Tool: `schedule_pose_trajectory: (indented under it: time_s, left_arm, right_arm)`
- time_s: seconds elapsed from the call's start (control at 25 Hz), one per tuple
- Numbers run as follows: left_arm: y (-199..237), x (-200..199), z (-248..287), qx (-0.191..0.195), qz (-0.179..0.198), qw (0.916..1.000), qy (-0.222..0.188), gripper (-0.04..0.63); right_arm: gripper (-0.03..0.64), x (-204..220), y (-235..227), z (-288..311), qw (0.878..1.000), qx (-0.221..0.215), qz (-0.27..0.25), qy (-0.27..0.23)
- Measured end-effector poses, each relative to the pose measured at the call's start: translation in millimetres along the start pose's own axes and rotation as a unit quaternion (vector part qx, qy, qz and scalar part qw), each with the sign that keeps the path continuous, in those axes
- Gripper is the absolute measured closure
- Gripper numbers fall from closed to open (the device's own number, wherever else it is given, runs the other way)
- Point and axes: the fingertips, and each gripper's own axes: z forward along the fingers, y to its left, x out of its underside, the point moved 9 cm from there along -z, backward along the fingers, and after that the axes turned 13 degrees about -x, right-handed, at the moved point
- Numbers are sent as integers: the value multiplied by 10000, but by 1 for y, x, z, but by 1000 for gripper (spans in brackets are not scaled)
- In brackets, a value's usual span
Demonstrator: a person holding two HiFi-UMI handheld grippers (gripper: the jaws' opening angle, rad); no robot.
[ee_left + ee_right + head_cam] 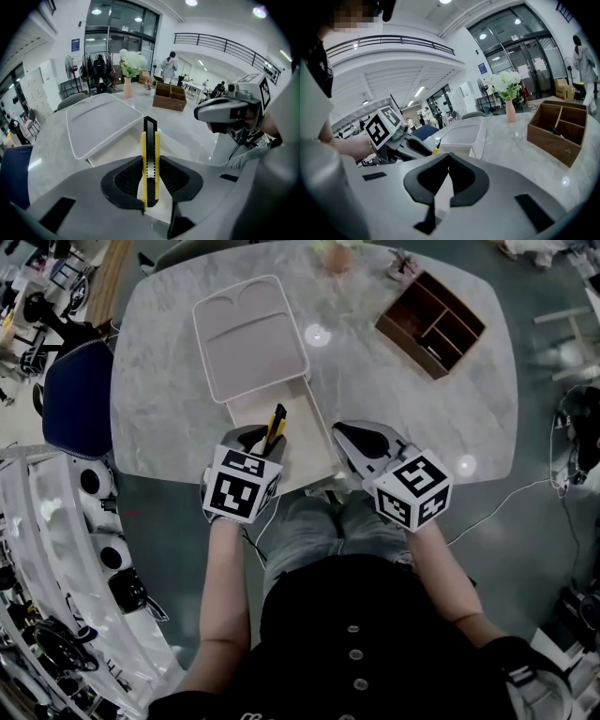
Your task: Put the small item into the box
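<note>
The left gripper has its fingers part-way closed on a yellow and black utility knife, the small item. They pinch its flat sides near the butt, so most of the handle sticks out past the fingertips, toward the lid. That end grip probably leaves the length free to be laid flat. Under those fingertips lies the open beige box. Its lid leans off the far edge, likely to keep the opening free. The knife is clamped over the box and not yet released. Right of the box, the right gripper has its fingers closed tip to tip on nothing, apparently just waiting. A wooden organizer stands well beyond its fingers. No brand or lettering is legible on the knife or box.
</note>
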Motion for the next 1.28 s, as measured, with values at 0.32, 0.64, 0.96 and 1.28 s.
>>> schedule_pose_trajectory:
  time_s: [0.32,0.64,0.96,1.28]
  left_arm:
    - [-7,-4,21,36,705,9964,470,471]
    - [-12,-12,40,102,1137,9893,909,469]
    - [-12,-20,64,-61,1181,9843,1311,468]
    - [-24,-23,85,-236,1660,9720,1643,468]
  right_arm:
    - [615,7,-4,-2,10000,-16,87,7]
    - [615,9,-17,-8,9998,56,184,-97]
    - [615,7,-21,-10,9996,112,223,-158]
    - [615,10,-25,-12,9995,55,282,-161]
